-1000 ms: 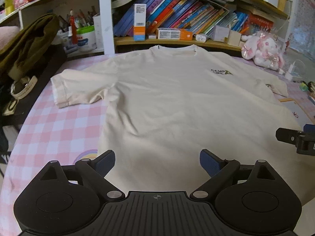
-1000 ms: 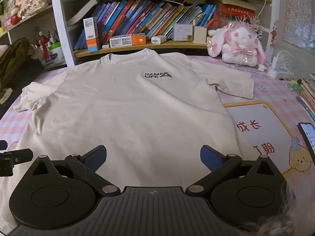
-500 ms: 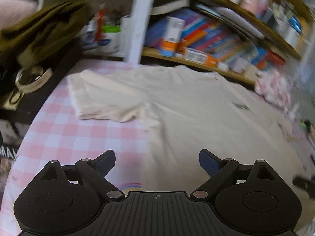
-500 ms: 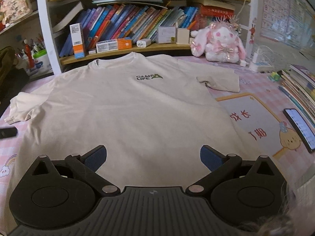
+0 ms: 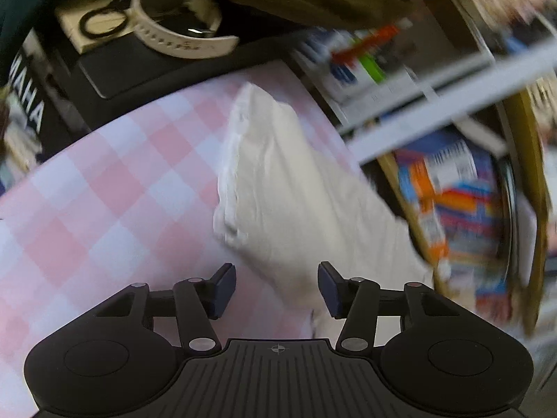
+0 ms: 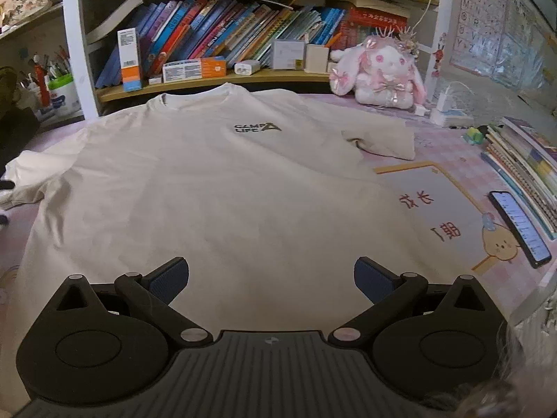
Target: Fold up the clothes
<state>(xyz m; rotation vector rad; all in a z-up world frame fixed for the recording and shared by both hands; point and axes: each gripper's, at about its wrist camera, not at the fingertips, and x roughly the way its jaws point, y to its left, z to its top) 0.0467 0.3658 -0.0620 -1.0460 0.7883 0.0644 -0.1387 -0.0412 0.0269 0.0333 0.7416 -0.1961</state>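
Left gripper [image 5: 275,287] hovering with jaws partly apart, holding nothing, just before the sleeve [image 5: 275,188] lying on the pink checked cloth [image 5: 104,181]; T-shirt [image 6: 216,195] lying spread flat, collar toward the bookshelf [image 6: 222,76]; right gripper [image 6: 271,278] hanging over the hem, jaws wide, gripping nothing

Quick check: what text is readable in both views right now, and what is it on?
"CAMP LIFE": chest print on the t-shirt.
"AHA": white letters, cut off, on the black case.
"成长": table mat, seen upside down.
Book spines, boxes, wall chart: too small or blurred.
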